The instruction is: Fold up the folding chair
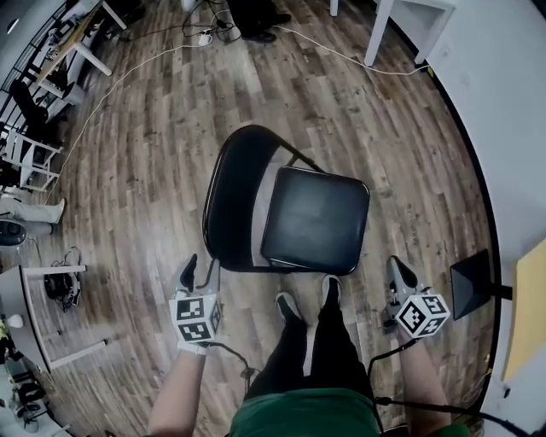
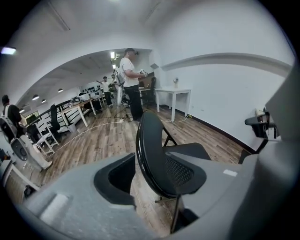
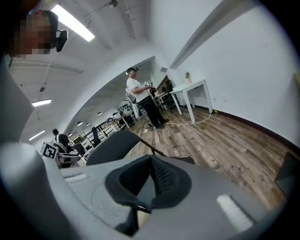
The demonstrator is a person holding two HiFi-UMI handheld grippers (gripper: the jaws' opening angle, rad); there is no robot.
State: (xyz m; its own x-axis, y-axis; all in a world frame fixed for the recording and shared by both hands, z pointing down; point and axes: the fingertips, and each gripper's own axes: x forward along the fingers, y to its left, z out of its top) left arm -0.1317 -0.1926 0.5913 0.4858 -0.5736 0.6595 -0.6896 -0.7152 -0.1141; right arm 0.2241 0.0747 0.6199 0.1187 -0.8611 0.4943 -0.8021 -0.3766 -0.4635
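A black folding chair stands unfolded on the wood floor, with its padded seat toward me and its curved backrest on the left. My left gripper hangs low by the backrest's near rim. In the left gripper view its jaws stand apart, and the backrest's edge shows in the gap with no pad pressing on it. My right gripper is to the right of the seat's front corner, apart from it. In the right gripper view its pads meet with nothing between them, and the chair lies beyond.
My shoes stand at the seat's front edge. A white table and a floor cable lie beyond the chair. A black stand is near my right gripper. Desks and chairs line the left. A person stands far off.
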